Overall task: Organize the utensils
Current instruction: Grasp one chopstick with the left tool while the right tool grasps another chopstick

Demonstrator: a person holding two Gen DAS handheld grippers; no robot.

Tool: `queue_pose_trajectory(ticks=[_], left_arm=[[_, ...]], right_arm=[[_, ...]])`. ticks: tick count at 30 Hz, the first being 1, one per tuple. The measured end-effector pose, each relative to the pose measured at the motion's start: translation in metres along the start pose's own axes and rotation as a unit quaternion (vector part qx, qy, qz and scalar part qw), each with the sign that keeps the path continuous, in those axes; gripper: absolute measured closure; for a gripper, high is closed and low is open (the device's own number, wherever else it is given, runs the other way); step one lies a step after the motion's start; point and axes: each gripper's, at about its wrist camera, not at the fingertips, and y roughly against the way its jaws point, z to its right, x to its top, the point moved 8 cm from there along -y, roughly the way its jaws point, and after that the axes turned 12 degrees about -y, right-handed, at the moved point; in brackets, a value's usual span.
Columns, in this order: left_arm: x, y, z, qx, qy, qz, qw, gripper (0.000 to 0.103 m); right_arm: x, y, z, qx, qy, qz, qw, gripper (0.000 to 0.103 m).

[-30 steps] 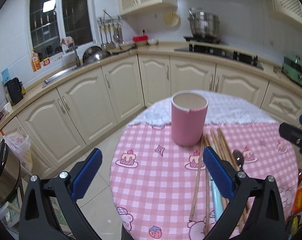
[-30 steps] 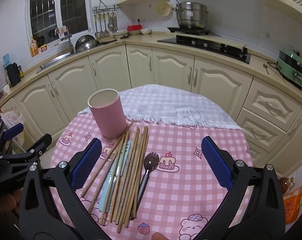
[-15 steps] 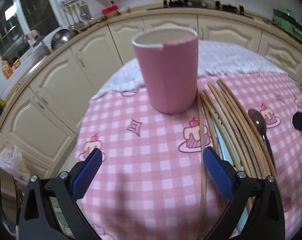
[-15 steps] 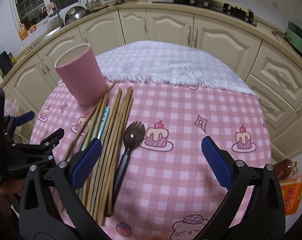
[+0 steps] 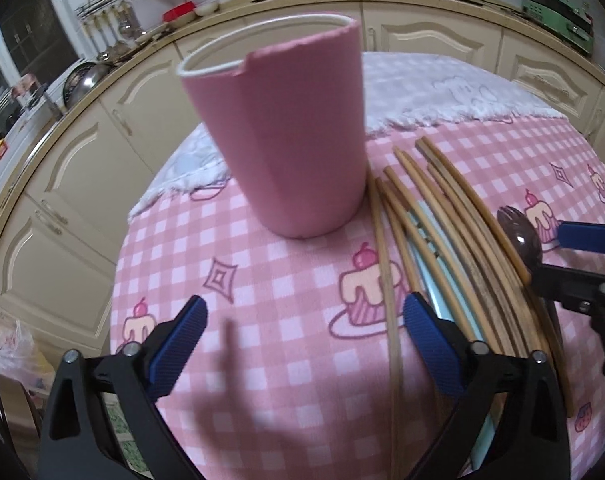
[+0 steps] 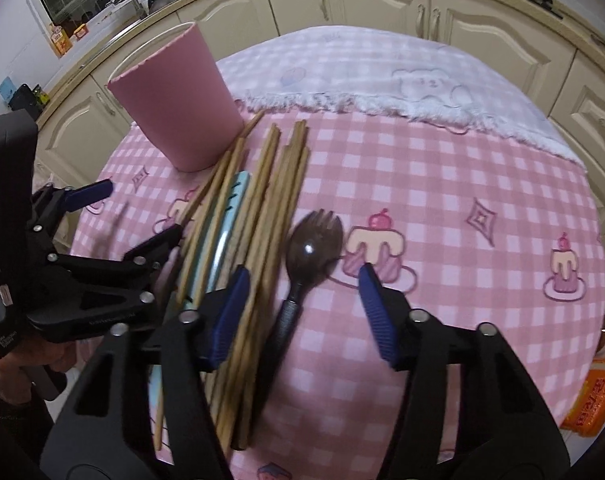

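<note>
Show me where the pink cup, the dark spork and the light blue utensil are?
pink cup [image 6: 174, 104]: right wrist view, middle of its side wall.
dark spork [image 6: 312, 246]: right wrist view, its bowl.
light blue utensil [image 6: 232, 210]: right wrist view, upper handle among the chopsticks.

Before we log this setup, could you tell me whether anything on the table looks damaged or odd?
Yes: the pink cup has a chipped rim, a small notch in its pink outer layer near the top edge, exposing the white lining. Otherwise the chopsticks and the dark spork just lie loose on the tablecloth.
</note>
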Motion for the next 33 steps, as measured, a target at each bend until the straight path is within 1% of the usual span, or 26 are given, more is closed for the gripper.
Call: queue_pose_trajectory(ticks=[1, 2, 5, 7, 11, 14, 15, 16, 17, 18, 20, 21, 22, 24, 26, 27, 28, 32, 33], left_arm=[[0.002, -0.002, 0.002, -0.006, -0.004, -0.002, 1.0000, 0.020], [0.002, -0.003, 0.004, -0.012, -0.006, -0.003, 0.9999, 0.022], [0.008, -0.004, 0.006, -0.029, -0.010, -0.001, 0.9995, 0.031], [0.010, -0.004, 0.007, -0.041, -0.013, -0.003, 0.9991, 0.039], [0.014, -0.005, 0.009, -0.052, -0.025, -0.005, 0.9983, 0.049], [0.015, -0.005, 0.014, -0.060, -0.025, -0.007, 0.9978, 0.055], [0.015, -0.005, 0.014, -0.063, -0.024, -0.007, 0.9977, 0.059], [0.016, -0.005, 0.015, -0.068, -0.024, -0.007, 0.9974, 0.063], [0.017, -0.006, 0.016, -0.072, -0.025, -0.007, 0.9971, 0.065], [0.016, -0.005, 0.017, -0.074, -0.025, -0.006, 0.9969, 0.067], [0.018, -0.006, 0.020, -0.075, -0.026, -0.006, 0.9968, 0.068], [0.018, -0.006, 0.021, -0.075, -0.026, -0.007, 0.9968, 0.069], [0.018, -0.006, 0.021, -0.077, -0.025, -0.006, 0.9967, 0.072], [0.020, -0.007, 0.023, -0.082, -0.028, -0.004, 0.9962, 0.076], [0.022, -0.007, 0.027, -0.090, -0.030, -0.002, 0.9955, 0.086], [0.023, -0.007, 0.029, -0.097, -0.031, -0.001, 0.9948, 0.093], [0.024, -0.007, 0.031, -0.101, -0.032, 0.001, 0.9944, 0.096], [0.022, -0.005, 0.031, -0.103, -0.024, 0.003, 0.9944, 0.098], [0.021, -0.004, 0.031, -0.106, -0.021, 0.002, 0.9941, 0.098]], right_arm=[[0.001, -0.002, -0.003, 0.001, 0.002, -0.002, 1.000, 0.063], [0.003, -0.005, -0.005, 0.002, 0.004, -0.005, 1.000, 0.067], [0.007, -0.011, -0.008, 0.003, 0.003, -0.011, 1.000, 0.070], [0.009, -0.011, -0.011, 0.012, 0.001, -0.011, 1.000, 0.075], [0.014, -0.001, -0.014, 0.016, 0.002, 0.006, 1.000, 0.075], [0.016, -0.001, -0.021, 0.021, 0.014, 0.005, 1.000, 0.075], [0.015, -0.001, -0.023, 0.023, 0.018, 0.004, 1.000, 0.076], [0.015, -0.004, -0.026, 0.023, 0.023, 0.000, 0.999, 0.079], [0.014, -0.008, -0.028, 0.018, 0.030, -0.005, 0.999, 0.083], [0.015, -0.010, -0.029, 0.013, 0.036, -0.003, 0.999, 0.085], [0.015, -0.013, -0.033, 0.007, 0.045, -0.010, 0.999, 0.094], [0.013, -0.017, -0.036, 0.006, 0.051, -0.016, 0.999, 0.095], [0.010, -0.019, -0.039, 0.003, 0.063, -0.020, 0.998, 0.095], [0.010, -0.021, -0.042, -0.012, 0.078, -0.017, 0.997, 0.095], [0.012, -0.021, -0.039, -0.017, 0.076, -0.013, 0.997, 0.099], [0.012, -0.021, -0.038, -0.018, 0.075, -0.012, 0.997, 0.101], [0.012, -0.021, -0.036, -0.013, 0.072, -0.013, 0.997, 0.101], [0.012, -0.012, -0.026, 0.010, 0.046, -0.008, 0.999, 0.101], [0.013, -0.009, -0.025, 0.010, 0.041, -0.006, 0.999, 0.101]])
